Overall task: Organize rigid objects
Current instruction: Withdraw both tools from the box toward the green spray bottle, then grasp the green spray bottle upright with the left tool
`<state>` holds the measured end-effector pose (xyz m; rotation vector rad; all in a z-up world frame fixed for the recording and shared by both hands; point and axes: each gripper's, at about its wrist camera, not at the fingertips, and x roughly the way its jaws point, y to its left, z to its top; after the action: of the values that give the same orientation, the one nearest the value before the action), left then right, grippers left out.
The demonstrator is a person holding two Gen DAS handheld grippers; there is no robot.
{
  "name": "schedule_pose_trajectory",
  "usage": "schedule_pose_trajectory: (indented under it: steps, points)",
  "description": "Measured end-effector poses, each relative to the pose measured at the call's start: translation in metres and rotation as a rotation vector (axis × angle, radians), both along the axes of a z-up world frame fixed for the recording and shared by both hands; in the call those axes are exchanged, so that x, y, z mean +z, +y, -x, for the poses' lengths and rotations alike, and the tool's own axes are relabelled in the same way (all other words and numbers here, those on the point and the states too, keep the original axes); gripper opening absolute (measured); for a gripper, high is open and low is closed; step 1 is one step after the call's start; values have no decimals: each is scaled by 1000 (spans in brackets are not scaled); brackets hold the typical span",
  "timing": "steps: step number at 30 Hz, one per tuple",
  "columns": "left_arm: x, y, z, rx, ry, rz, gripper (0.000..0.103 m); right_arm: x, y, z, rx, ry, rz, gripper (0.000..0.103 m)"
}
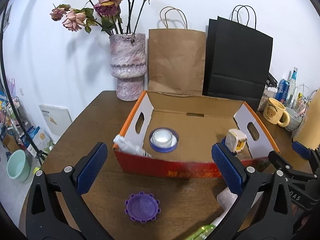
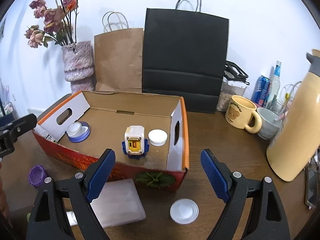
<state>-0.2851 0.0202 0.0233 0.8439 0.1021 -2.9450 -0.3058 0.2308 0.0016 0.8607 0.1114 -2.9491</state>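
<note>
Two hand-held grippers hover over a dark wooden table in front of an open cardboard box with orange rim and red printed front. The left gripper has its blue ribbed pads spread wide with nothing between them; below it on the table lies a purple round plastic cap with a notched edge. The right gripper is likewise spread wide and holds nothing; beneath it on the table sit a white round plastic lid and a pale translucent rectangular plastic case.

Inside the box stand a small white and yellow boxy toy robot with blue legs, a white ridged jar lid just beside it on the right, and a roll of blue tape with a clear cup set in its middle. A white tube-like item leans in the box's near left corner.

Behind the box are a pink marbled ceramic vase of dried roses, a brown paper bag and a black paper bag. To the right stand a yellow bear-print mug and a tall cream thermos
</note>
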Motion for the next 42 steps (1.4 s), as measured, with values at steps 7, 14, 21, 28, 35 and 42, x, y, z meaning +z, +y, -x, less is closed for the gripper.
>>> schedule_pose_trajectory:
  steps: [7,14,21,28,35,42]
  points:
    - [-10,5,-18,-15,-21,-1,103,-5,16,-26,-15,-2,11,91]
    - [-19,5,-37,-18,-46,-9,103,-8,24,-47,-7,-11,20,91]
    - [-32,8,-53,-49,-91,-4,103,-18,29,-65,8,-37,20,91]
    - [-47,19,-65,-113,-144,19,103,-26,31,-79,22,-59,18,91]
    - [-70,31,-64,-175,-242,38,103,-35,34,-91,38,-93,19,91]
    - [-82,45,-62,-224,-289,78,103,-39,29,-98,60,-103,11,91]
